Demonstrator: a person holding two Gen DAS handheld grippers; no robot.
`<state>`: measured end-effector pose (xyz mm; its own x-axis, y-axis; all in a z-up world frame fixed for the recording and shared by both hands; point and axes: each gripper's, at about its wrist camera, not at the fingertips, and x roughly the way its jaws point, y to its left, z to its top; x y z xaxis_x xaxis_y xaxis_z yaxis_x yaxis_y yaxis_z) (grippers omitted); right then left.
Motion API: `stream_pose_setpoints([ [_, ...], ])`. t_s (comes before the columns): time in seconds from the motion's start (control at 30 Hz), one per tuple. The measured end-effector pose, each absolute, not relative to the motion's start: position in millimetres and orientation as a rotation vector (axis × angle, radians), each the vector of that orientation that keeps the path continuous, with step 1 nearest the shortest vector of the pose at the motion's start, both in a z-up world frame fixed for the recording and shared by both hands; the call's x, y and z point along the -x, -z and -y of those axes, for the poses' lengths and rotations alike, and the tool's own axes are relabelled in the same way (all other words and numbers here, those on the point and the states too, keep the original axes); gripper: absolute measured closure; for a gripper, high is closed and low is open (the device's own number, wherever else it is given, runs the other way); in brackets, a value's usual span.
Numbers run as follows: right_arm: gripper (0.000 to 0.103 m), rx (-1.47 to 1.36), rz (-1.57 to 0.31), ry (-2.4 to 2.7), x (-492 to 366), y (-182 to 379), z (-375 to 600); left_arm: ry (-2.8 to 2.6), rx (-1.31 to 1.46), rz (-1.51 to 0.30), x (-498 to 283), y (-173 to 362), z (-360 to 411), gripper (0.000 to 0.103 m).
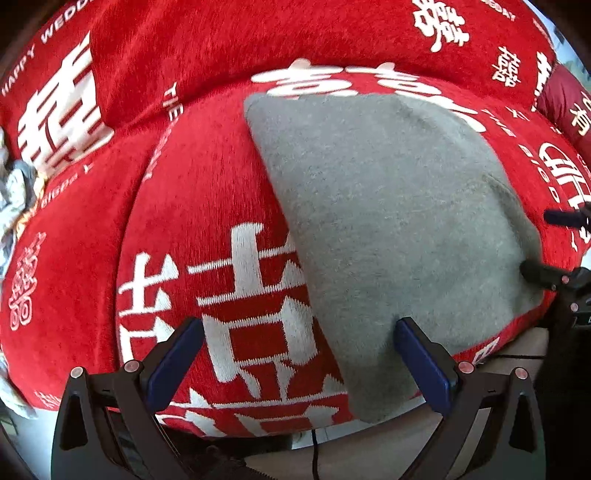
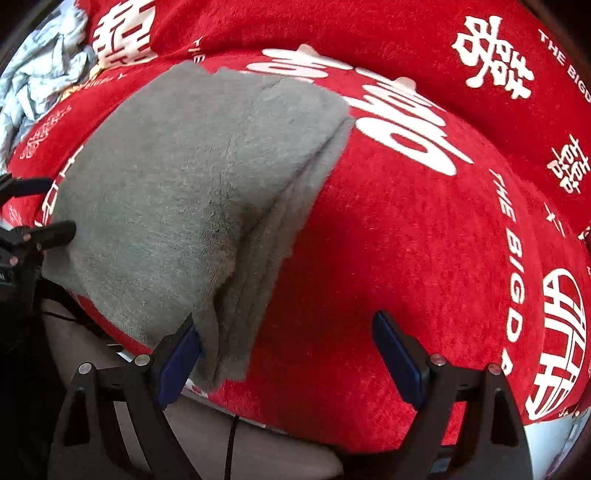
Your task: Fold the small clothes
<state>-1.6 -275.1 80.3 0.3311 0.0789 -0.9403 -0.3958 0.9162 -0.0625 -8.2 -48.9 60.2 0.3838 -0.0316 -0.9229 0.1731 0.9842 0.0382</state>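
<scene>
A grey folded cloth lies on a red sofa cushion printed with white characters. My left gripper hangs open over the cloth's near left edge, its right pad over the grey fabric and its left pad over the red cover. In the right wrist view the grey cloth shows stacked layers along its right edge. My right gripper is open at the cloth's near right corner, with the left pad against the fabric. Nothing is gripped by either one. Each gripper's fingers show at the other view's edge.
A pile of pale blue-grey clothes lies at the sofa's far left. The red backrest rises behind the cushion. A dark red cushion sits at the far right. Below the seat's front edge runs a black cable over pale floor.
</scene>
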Motion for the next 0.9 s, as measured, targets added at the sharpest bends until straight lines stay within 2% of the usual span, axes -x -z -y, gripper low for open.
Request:
stream_pose_setpoints([
  [0.27,0.012,0.413,-1.04,-0.374,-9,-110,212,0.099,-0.089,-1.148,-3,-67,46,0.0],
  [0.4,0.012,0.422,-1.07,-0.391,-19,-95,198,0.088,-0.057,-1.205,-11,-51,36,0.0],
  [0.57,0.012,0.365,-1.166,-0.362,-21,-74,224,0.075,-0.103,-1.182,-4,-58,43,0.0],
  [0.9,0.012,0.373,-1.104,-0.334,-9,-104,227,0.083,-0.116,-1.16,-13,-68,67,0.0],
])
